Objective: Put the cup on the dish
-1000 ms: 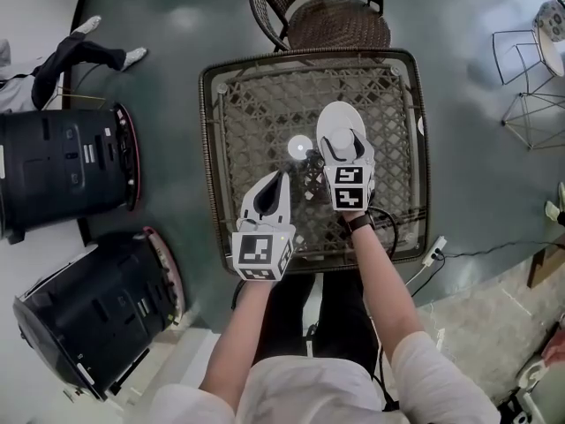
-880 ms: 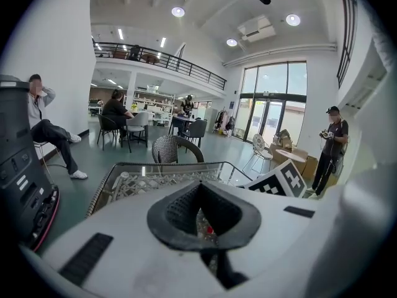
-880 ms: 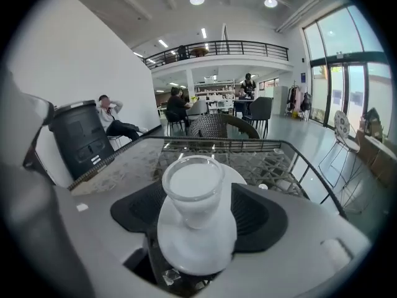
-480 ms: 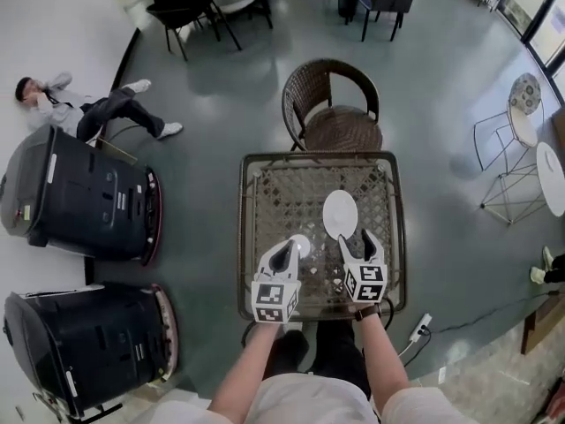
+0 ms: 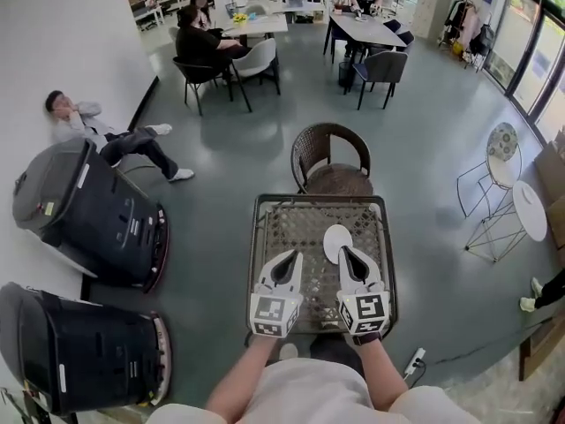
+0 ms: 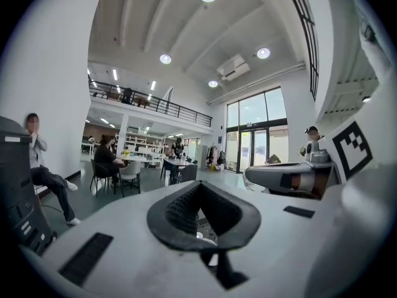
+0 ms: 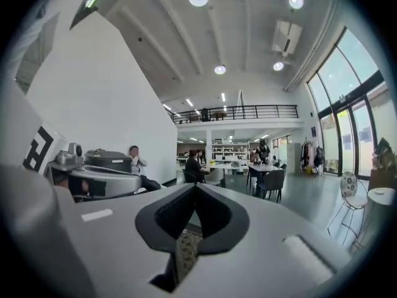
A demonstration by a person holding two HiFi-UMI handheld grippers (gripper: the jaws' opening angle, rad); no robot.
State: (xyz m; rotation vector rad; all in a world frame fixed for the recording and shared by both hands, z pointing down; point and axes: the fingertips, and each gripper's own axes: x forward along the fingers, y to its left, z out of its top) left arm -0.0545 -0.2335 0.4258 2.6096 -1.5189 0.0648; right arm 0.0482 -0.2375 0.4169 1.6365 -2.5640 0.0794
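A white oval dish (image 5: 335,239) lies on the wicker-and-glass table (image 5: 274,215), right of its middle. My left gripper (image 5: 294,254) hovers over the table's near left, held level, jaws shut and empty. My right gripper (image 5: 343,249) hovers beside it with its tips at the dish's near edge, also shut on nothing. In the left gripper view the left gripper (image 6: 200,185) points out across the room. The right gripper (image 7: 195,186) in its own view does the same. I see no cup; the left gripper covers the table left of the dish.
A brown wicker chair (image 5: 331,162) stands at the table's far side. Two big black machines (image 5: 88,210) (image 5: 71,352) sit on the floor to the left. A person (image 5: 97,131) reclines by the wall. A white side table (image 5: 530,210) and wire chair (image 5: 499,144) stand at right.
The head view has tipped up from steeply down to take in the room. Both grippers drew back toward the table's near edge. The cup beside the dish is now out of sight.
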